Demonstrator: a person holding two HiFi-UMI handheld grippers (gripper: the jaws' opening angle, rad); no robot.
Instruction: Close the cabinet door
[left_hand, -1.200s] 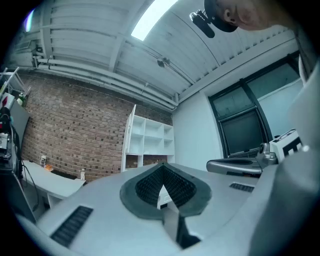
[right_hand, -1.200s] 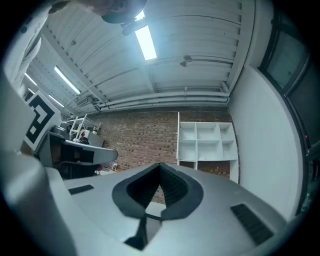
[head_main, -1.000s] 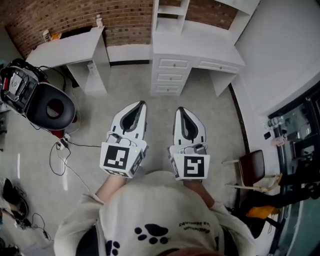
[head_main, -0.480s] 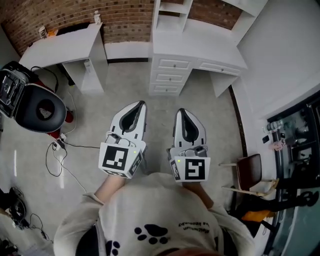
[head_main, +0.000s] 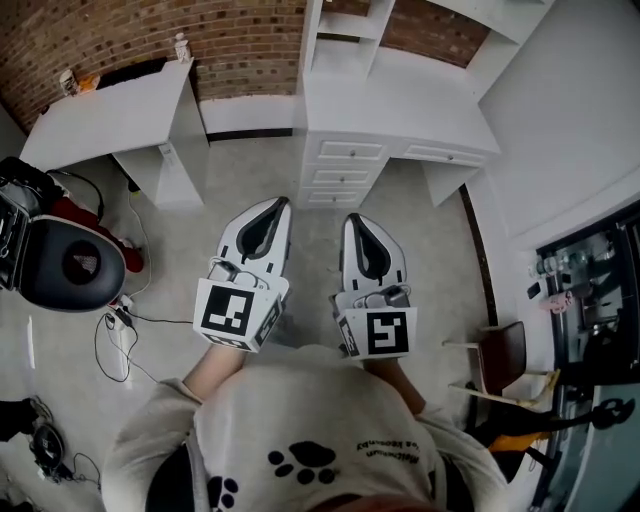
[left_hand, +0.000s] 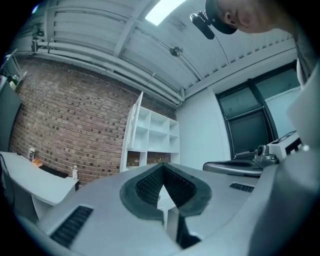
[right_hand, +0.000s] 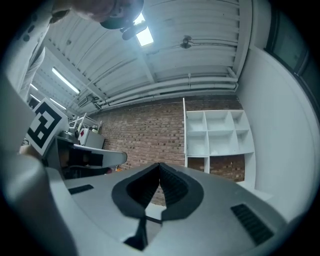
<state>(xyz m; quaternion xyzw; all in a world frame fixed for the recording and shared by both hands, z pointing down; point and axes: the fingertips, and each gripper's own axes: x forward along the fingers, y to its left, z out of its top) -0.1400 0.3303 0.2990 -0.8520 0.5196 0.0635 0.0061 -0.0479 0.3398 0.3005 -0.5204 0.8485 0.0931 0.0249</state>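
A white shelf cabinet (right_hand: 215, 132) stands on a white desk against the brick wall, ahead of both grippers. Its narrow white door (left_hand: 132, 131) stands open at the cabinet's left side, seen edge-on as the door (right_hand: 184, 132) in the right gripper view. In the head view only the cabinet's lower part (head_main: 340, 25) shows at the top edge. My left gripper (head_main: 283, 204) and right gripper (head_main: 351, 219) are held side by side over the floor, well short of the desk. Both are shut with nothing between the jaws, as the left gripper (left_hand: 162, 167) and right gripper (right_hand: 160, 166) show close up.
The white desk with drawers (head_main: 345, 165) lies straight ahead, a second white table (head_main: 100, 110) to its left. A black round seat (head_main: 70, 265) and loose cables (head_main: 120, 325) lie on the floor at left. A brown chair (head_main: 505, 350) stands at right by the white wall.
The desk and cabinet have come closer in the head view, and the black seat has slid left and down. Both grippers keep their pose, side by side and shut.
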